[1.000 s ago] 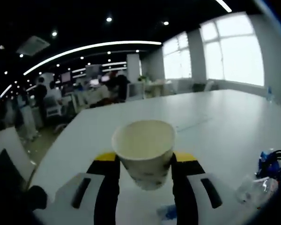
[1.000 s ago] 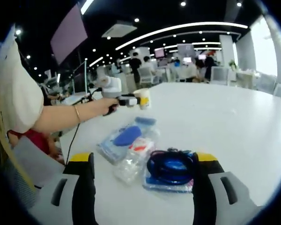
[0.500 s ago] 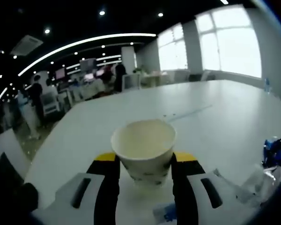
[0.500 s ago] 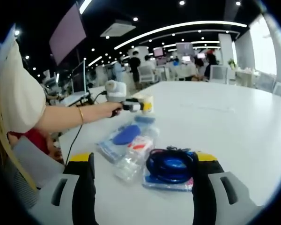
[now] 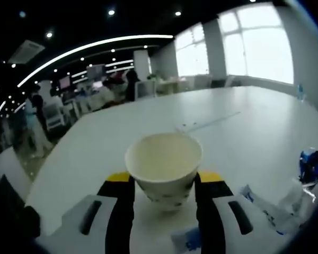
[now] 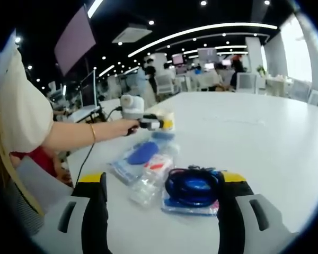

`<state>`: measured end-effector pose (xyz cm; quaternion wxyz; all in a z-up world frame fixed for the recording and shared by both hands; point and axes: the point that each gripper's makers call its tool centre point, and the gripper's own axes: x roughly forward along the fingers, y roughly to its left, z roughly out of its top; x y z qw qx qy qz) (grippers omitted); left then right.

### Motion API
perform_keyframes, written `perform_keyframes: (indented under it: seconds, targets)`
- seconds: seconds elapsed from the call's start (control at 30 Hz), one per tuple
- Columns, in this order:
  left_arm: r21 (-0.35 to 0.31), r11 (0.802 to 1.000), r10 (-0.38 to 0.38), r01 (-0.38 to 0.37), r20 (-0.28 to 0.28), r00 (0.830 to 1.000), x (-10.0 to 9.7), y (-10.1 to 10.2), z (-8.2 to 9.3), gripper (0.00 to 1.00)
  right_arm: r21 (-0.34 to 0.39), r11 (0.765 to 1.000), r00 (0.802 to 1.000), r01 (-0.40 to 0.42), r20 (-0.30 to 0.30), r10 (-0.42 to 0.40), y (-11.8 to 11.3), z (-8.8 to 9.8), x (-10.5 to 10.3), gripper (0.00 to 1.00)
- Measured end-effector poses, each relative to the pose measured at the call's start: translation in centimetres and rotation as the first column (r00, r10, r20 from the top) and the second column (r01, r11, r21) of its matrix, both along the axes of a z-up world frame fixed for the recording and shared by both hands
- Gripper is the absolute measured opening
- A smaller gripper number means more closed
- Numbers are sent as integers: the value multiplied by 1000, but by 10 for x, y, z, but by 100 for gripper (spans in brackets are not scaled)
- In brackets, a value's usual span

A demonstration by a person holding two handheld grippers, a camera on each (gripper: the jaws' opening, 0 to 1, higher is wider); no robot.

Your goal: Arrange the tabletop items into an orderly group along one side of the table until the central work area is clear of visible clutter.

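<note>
A coiled blue cable (image 6: 193, 189) lies on the white counter (image 6: 265, 143) between the right tool's (image 6: 160, 203) spread jaws. Just beside the cable sit clear packets (image 6: 146, 166); beyond them, the left tool (image 6: 148, 124) grips a paper cup (image 6: 165, 119).

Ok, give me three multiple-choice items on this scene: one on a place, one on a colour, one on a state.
1. Where is the paper cup?
A. Between the left gripper jaws
B. On a chair
C. Inside a bag

2. What colour is the coiled cable?
A. Red
B. Blue
C. Green

3. How is the right gripper?
A. Shut on the cable
B. Shut on the cup
C. Open

Answers: 1 A, the cup sits between the yellow-tipped jaws. 2 B, the coil is plainly blue. 3 C, its jaws stand wide either side of the cable.
</note>
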<state>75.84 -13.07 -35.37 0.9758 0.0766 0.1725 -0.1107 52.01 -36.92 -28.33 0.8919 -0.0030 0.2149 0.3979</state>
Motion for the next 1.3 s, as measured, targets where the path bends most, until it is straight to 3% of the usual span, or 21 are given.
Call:
perform_keyframes:
  seconds: [0.27,0.47,0.67,0.87,1.3]
  targets:
    - [-16,1000,23,-23,-5,1000,-7,2,13,62,45,999,1000,17,-2,-17,-1,8,3,87]
    - [-36,999,28,-27,13,1000,-18,5,34,71,65,998,1000,16,3,-16,1,12,3,90]
    - [-7,1000,11,-11,3,1000,-36,6,48,72,72,997,1000,-1,7,1,4,14,-1,92]
    - [-34,999,8,-8,13,1000,-53,4,68,73,81,997,1000,-14,12,13,5,19,-3,93]
    - [-33,996,-81,84,82,993,-89,-27,119,76,74,996,998,-43,39,41,10,27,-7,97]
